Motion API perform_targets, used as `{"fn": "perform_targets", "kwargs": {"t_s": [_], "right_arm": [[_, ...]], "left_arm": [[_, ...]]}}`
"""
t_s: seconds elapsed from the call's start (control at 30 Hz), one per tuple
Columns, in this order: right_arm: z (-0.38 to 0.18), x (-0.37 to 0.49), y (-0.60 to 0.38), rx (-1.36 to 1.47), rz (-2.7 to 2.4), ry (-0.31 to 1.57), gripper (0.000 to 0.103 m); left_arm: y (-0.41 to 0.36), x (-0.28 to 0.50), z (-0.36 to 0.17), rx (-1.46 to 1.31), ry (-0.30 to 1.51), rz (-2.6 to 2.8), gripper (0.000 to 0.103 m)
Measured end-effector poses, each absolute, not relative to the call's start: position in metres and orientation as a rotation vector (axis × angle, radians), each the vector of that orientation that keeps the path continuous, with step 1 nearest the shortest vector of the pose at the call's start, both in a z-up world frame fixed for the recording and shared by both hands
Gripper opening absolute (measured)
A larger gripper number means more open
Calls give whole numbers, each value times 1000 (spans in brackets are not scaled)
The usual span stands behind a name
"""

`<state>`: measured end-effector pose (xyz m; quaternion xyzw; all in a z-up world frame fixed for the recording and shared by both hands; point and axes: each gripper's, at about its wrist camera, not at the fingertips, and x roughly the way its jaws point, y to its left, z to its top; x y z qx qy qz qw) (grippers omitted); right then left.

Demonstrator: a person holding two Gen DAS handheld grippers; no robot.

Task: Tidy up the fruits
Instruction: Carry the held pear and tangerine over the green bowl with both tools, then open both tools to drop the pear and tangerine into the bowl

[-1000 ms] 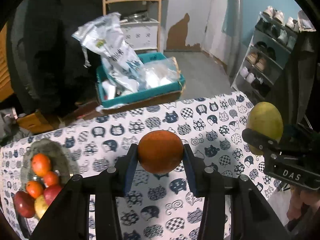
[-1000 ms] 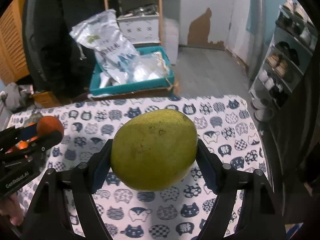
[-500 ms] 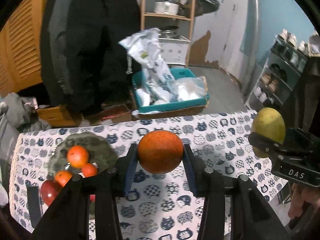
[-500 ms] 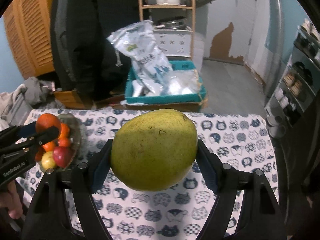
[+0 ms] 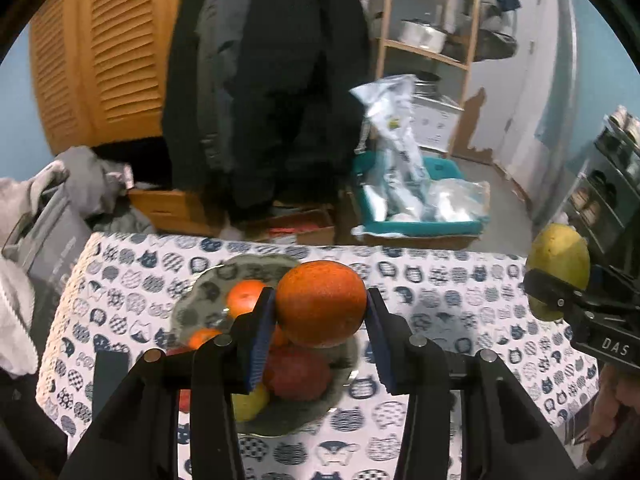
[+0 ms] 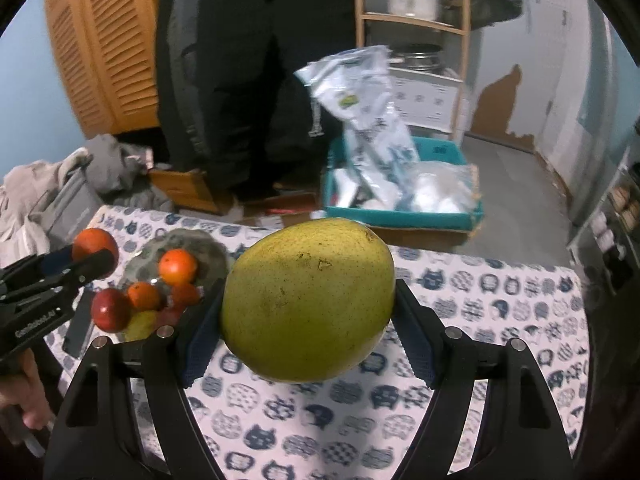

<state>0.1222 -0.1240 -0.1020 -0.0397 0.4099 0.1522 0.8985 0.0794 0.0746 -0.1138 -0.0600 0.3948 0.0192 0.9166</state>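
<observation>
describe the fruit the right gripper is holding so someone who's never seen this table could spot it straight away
Start at the table with the cat-print cloth, where a grey plate of small red and orange fruit sits. Above the cloth, the right gripper is shut on the green pomelo. It is the biggest fruit and the only yellow-green one held.

A bowl [image 5: 188,304] of fruit sits at the table's [image 5: 460,300] left end, a crate [image 5: 440,224] on the floor behind.

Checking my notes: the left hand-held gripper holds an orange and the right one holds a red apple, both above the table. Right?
Not quite. The right hand-held gripper holds a big yellow-green fruit, not a red apple, as the right wrist view shows. The left hand-held gripper does hold an orange above the table.
</observation>
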Motion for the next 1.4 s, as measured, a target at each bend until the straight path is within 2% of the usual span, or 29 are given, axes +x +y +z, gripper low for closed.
{"fn": "perform_targets", "kwargs": {"t_s": [0.47,1.13,1.23,1.3,1.4], "right_arm": [[-141,150,-37,-117,469,929,78],[-207,185,7,-130,533,1075,79],[-214,188,10,-128,538,1093,79],[-217,190,11,-125,541,1102,79],[-222,193,12,-115,543,1118,79]], "left_arm": [[132,91,-169,-184,927,115,45],[150,109,-225,-225,1068,107,46],[149,109,-228,-222,1073,107,53],[148,108,-226,-219,1066,114,67],[148,106,-222,-223,1055,105,69]]}}
